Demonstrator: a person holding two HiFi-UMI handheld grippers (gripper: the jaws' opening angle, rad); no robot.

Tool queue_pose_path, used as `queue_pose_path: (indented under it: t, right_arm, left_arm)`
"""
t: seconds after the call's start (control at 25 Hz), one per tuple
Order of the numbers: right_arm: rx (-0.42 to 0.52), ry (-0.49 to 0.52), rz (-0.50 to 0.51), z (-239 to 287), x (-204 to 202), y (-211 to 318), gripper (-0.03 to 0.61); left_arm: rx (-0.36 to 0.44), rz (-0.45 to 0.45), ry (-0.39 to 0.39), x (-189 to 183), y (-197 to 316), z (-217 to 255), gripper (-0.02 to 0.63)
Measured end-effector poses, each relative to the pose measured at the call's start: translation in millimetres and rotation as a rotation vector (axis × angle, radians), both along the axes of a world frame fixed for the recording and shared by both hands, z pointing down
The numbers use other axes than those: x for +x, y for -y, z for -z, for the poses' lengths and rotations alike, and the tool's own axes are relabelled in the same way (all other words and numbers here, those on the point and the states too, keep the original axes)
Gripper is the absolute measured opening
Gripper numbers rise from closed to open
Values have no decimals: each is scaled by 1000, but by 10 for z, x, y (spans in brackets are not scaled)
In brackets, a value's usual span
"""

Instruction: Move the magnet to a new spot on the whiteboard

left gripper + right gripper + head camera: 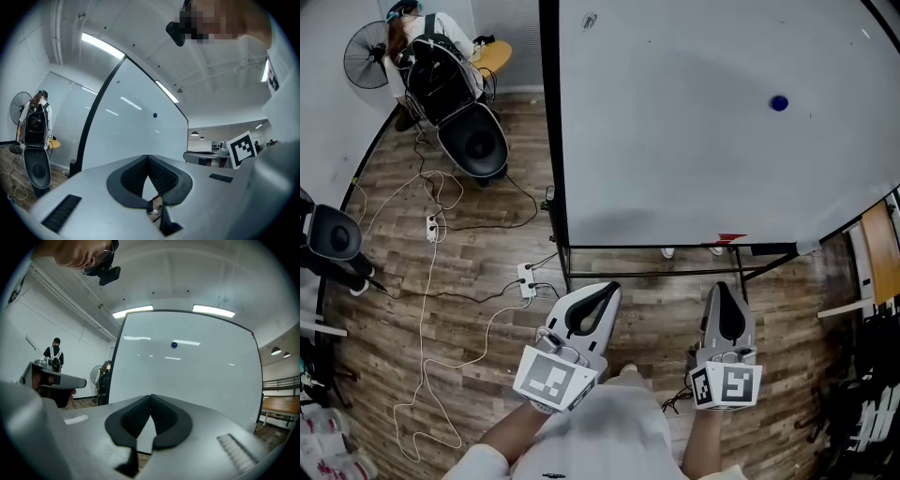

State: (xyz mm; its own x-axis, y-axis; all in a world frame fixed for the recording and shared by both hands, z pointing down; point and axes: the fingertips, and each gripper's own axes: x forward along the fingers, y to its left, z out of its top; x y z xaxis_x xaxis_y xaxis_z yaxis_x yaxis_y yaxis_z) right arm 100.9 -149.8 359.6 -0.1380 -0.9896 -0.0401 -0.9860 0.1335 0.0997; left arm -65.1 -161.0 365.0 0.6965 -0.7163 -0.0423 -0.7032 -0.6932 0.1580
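A small round blue magnet (779, 103) sticks to the large whiteboard (675, 141), in its upper right part. It also shows as the magnet (154, 115) in the left gripper view and as the magnet (174, 345) in the right gripper view. Both grippers are held low in front of the board's bottom edge, well short of the magnet. My left gripper (605, 289) is shut and holds nothing; its tips (148, 160) meet. My right gripper (721, 289) is shut and empty as well, and its jaws (151, 398) point at the board below the magnet.
The board stands on a black frame (551, 141) over a wooden floor. Cables and a power strip (525, 279) lie to the left. A black chair (473, 141), a fan (367, 54) and a person (422, 33) are at the far left. A wooden table (881, 253) stands at the right.
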Motion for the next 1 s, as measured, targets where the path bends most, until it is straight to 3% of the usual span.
queue_pose_path:
  t: [0.6, 1.0]
  right_arm:
    - [48, -33, 23, 226, -90, 13, 6]
    - [77, 9, 15, 289, -5, 83, 6]
  left_arm:
    - [36, -20, -9, 73, -94, 206, 6]
    - [45, -23, 0, 147, -21, 277, 6]
